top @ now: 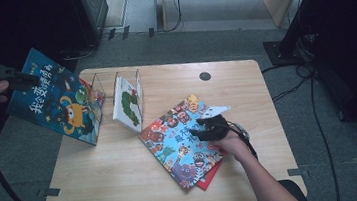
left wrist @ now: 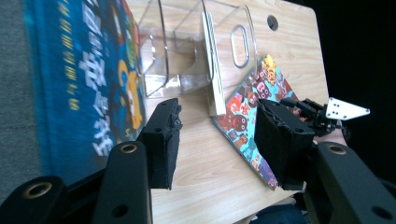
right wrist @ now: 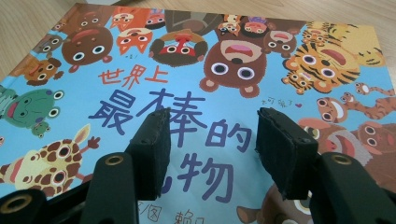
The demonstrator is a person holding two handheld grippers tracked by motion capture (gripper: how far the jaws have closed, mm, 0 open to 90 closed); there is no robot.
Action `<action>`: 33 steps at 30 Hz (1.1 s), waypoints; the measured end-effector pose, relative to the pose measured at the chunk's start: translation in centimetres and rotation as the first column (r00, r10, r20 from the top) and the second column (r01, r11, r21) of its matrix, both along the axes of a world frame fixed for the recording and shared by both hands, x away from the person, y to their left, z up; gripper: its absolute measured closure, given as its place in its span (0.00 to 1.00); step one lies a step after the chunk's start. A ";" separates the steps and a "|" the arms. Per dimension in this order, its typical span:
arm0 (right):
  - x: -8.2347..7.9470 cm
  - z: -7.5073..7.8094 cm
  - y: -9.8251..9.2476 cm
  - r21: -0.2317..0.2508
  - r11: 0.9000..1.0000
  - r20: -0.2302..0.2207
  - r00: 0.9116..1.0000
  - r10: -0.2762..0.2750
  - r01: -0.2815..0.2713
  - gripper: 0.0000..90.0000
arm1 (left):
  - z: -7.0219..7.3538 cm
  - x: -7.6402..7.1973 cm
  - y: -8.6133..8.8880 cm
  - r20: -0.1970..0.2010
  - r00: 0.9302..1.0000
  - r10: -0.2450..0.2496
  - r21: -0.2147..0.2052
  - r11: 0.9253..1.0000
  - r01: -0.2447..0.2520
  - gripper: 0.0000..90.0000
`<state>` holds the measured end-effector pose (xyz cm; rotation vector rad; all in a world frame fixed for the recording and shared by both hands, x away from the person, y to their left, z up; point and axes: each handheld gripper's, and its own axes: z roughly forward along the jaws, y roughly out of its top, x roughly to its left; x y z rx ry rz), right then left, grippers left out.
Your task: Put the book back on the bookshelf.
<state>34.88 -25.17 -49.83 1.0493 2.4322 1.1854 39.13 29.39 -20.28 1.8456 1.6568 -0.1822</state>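
Left claw [left wrist: 215, 119]: jaws parted, nothing between the pads. Off the bench's [top: 113, 172] left end, at the upper left corner of the dark blue book [top: 58, 100]. Whether touching that corner, cannot tell from the high view. In the left gripper view the blue cover lies wholly to the left of both jaws, not in the gap.

Blue book propped at a slant, lower edge at the bench's left rim, right edge against the outer wall of the clear rack [top: 96, 81]. One caterpillar book [top: 127, 103] already upright in the rack.

Right claw [right wrist: 212, 123]: jaws apart, gripping nothing, poised low over the animal book [top: 180, 140], pads straddling the title. Animal book flat, mid-bench, askew to the bench edges, on top of a red book [top: 210, 177].

Judgement: next grasp turns on the edge. Blue book lies sideways of the left claw, so a shift toward the cover needed to get an edge between the pads. Right hand clearly nearer the animal book; left hand nearer the rack.
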 end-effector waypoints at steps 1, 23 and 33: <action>0.0 0.0 0.0 -0.002 1.000 0.000 1.000 0.001 -0.001 0.50 | -0.1 -0.1 -0.2 0.004 1.000 -0.012 0.000 1.000 0.012 0.56; 0.0 0.0 -0.2 0.004 1.000 0.002 1.000 0.001 -0.001 0.51 | -4.7 -1.4 -4.9 0.016 0.996 -0.086 -0.022 0.996 0.086 0.55; -0.1 0.0 -0.3 0.004 1.000 -0.004 1.000 -0.002 0.002 0.51 | -7.2 -2.2 -6.2 0.018 0.994 -0.109 -0.016 0.994 0.109 0.55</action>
